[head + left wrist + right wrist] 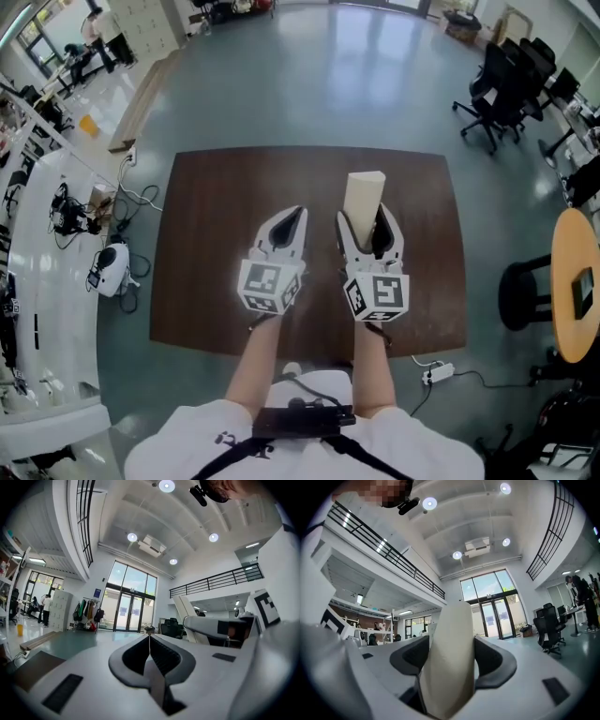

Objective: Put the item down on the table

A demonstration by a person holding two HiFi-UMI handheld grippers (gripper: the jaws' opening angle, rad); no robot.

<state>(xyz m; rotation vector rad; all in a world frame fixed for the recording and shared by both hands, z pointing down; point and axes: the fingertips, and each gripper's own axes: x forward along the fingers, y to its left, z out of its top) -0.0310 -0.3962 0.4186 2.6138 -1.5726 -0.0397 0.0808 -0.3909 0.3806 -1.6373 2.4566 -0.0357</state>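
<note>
Jaws of your right gripper [367, 223] clamp the cream item [364, 190]; those of your left gripper [298, 216] are pressed together on nothing. The item hangs over the brown table [216, 253], apparently not yet set down. Its long axis follows the jaws, with the free end pointing away from you.

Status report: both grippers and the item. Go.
Left gripper shut, empty. Right gripper shut on cream block, held over brown table, not yet down. Nothing seen in the way beneath.
</note>
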